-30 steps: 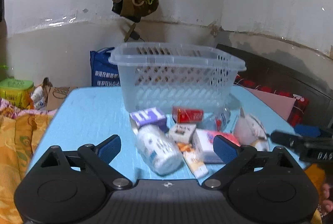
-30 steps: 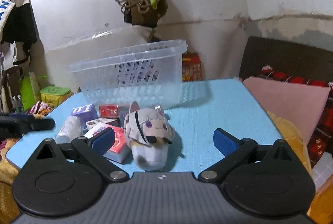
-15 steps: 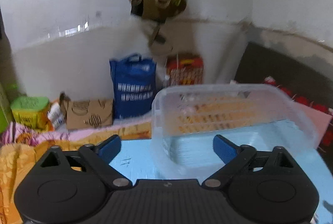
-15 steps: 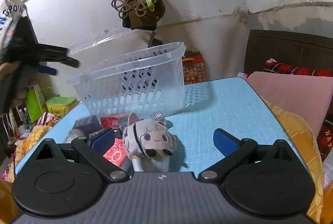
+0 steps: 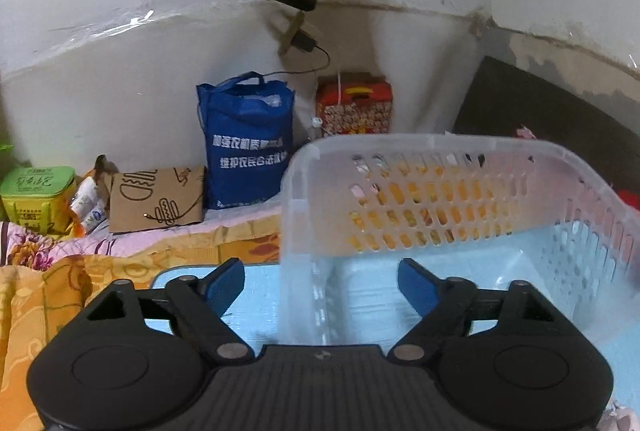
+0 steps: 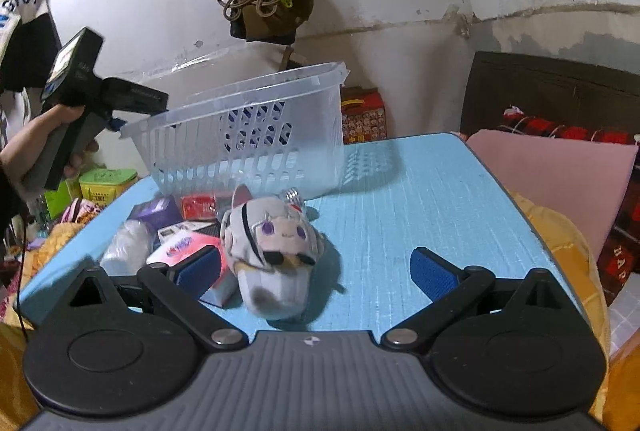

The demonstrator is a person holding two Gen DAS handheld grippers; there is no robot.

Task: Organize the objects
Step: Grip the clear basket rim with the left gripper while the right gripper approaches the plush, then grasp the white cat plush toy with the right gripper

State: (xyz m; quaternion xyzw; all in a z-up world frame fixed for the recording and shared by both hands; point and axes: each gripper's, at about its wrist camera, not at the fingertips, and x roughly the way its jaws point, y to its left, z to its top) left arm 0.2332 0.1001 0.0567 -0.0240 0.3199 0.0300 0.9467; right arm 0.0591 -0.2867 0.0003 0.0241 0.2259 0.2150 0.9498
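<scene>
The left hand-held gripper [image 5: 320, 283] straddles the near left corner of the clear plastic basket [image 5: 440, 151]: 1 blue pad sits outside the wall, the other inside over the basket's bare floor. Its jaws have just been closing, with the corner wall between them, yet the pads appear still clear of the plastic, so it reads as spread and gripping nothing. The likely reason for this placement is to pinch the wall and drag or steady the basket, bringing it nearer the clutter.

From the right wrist view, the basket rests on the blue worktop [image 6: 440, 199] toward the back, and the person's left hand [image 6: 52, 135] holds the other tool at its left rim. The loose items lie in a pile just in front of the basket: a grey plush toy [image 6: 276, 243], a pink-and-white box [image 6: 188, 251], a purple box [image 6: 156, 209], a red packet [image 6: 200, 205] and a white bottle [image 6: 128, 247].

The right hand-held gripper [image 6: 316, 271] hovers with jaws wide apart, the plush toy lying between them untouched. It seems poised there so the toy can go in first, once the basket is settled. No item is in the basket, so sorting looks barely begun.
</scene>
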